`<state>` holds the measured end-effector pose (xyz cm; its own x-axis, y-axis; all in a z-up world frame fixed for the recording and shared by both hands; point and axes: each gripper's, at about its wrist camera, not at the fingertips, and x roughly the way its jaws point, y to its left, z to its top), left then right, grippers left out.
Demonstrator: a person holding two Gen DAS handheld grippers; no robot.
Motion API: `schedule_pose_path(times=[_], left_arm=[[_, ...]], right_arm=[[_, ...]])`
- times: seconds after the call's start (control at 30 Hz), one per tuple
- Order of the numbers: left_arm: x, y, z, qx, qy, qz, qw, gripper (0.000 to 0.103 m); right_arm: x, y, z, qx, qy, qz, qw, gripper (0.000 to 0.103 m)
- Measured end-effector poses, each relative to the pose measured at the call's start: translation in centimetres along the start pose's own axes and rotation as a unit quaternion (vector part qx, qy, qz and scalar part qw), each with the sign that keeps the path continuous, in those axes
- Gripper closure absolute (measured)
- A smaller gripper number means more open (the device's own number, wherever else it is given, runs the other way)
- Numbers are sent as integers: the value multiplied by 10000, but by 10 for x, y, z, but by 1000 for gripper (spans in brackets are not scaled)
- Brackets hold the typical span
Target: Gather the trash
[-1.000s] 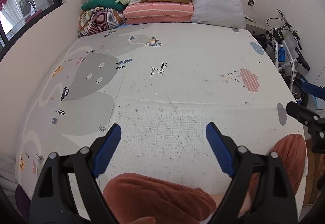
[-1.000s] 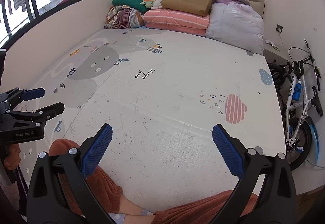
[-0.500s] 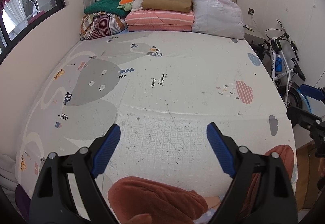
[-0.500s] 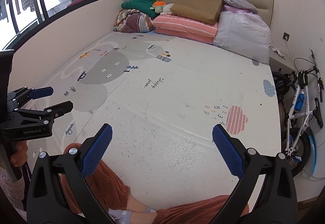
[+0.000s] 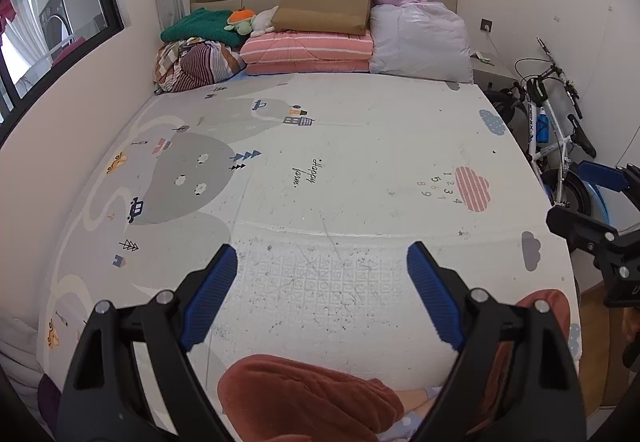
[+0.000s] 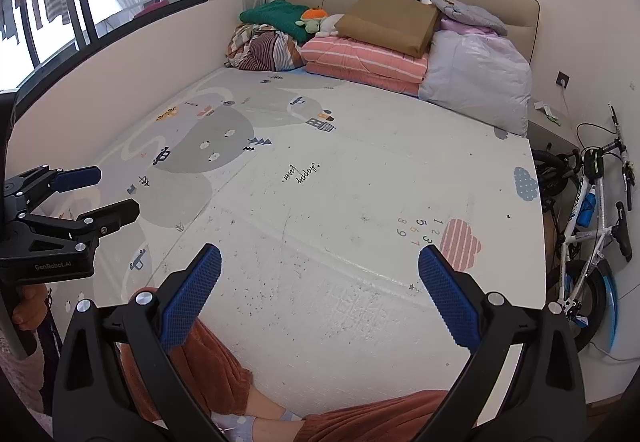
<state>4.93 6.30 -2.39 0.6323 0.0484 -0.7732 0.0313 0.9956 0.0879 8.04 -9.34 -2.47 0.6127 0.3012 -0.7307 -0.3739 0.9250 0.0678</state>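
Here, two hand-held grippers, left hand-held gripper (image 5: 322, 266) and right hand-held gripper (image 6: 320, 268), gape wide over one play mat (image 5: 360, 145).

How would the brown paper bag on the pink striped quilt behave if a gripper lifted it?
The brown paper bag lies flat and looks thin, so probably light. Being paper, it would likely crease. It rests tilted on the pink striped quilt, so a push might slide it.

Both grippers hang spread above the white cartoon-printed play mat (image 6: 360, 169); right gripper (image 6: 320, 298) central, left gripper (image 6: 96, 193) at left.
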Motion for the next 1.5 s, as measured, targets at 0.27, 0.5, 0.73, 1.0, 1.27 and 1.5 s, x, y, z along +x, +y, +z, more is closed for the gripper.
schedule_pose_path(times=[0.27,0.5,0.73,1.0,1.27,1.5], left_arm=[[-2,-4,3,16,-40,18,10000,16],[-2,-6,8,17,-45,6,10000,16],[-3,-7,8,24,-65,23,10000,16],[-4,-9,9,19,-89,50,9999,16],[-4,-10,8,30,-105,51,9999,15],[-4,-11,8,30,-115,62,9999,15]], right_arm=[[-6,-3,3,-2,-77,-2,10000,7],[-7,-4,4,6,-104,-11,9999,7],[-10,-3,7,-50,-123,-19,9999,7],[-10,-3,9,-49,-156,-2,9999,7],[-13,-2,7,-86,-206,11,9998,7],[-15,-1,6,-103,-242,20,9997,7]])
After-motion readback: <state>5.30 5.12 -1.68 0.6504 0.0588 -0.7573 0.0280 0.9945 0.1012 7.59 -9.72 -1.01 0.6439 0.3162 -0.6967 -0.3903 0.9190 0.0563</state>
